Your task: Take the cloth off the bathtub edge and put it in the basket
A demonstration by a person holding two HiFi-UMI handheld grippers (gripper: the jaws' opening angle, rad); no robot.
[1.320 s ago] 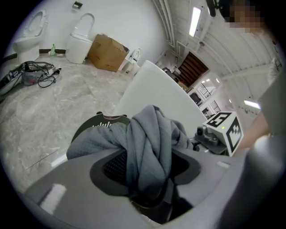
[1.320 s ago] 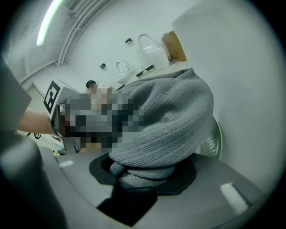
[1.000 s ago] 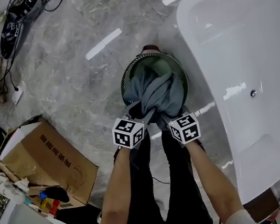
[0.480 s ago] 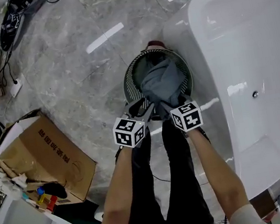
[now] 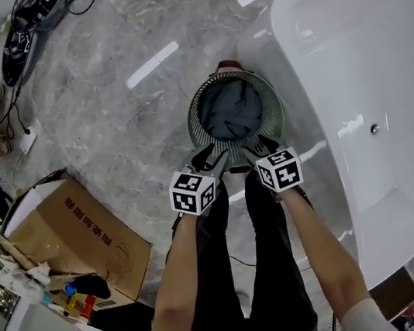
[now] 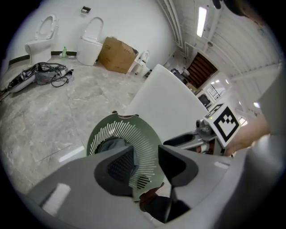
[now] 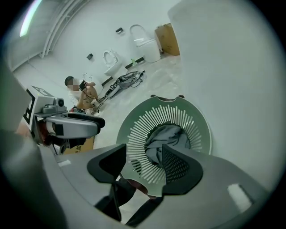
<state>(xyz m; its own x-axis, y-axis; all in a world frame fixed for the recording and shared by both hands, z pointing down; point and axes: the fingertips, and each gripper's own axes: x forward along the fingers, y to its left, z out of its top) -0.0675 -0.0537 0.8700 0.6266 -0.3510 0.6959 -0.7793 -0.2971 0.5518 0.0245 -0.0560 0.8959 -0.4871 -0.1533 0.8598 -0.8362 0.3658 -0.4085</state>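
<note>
— Two questions first: how do we hold the left gripper (image 6: 146, 157), and how the right gripper (image 7: 143, 156)?

— We hold the left one with its jaws partly apart and nothing between the pads. The right one's jaws are opening, and they are empty too. Only the slatted basket (image 5: 198, 131) shows through each gap.

— Where are they?

— We keep both side by side at the basket's near rim.

— And where do we find the cloth (image 5: 231, 113)?

— It lies bunched inside the basket, grey, clear of both grippers.

— What do we see beyond that?

— The basket stands on the marble floor (image 5: 105, 123), just beside the white bathtub (image 5: 377, 54) on our right. A cardboard box (image 5: 69, 231) sits well apart on our left.
</note>
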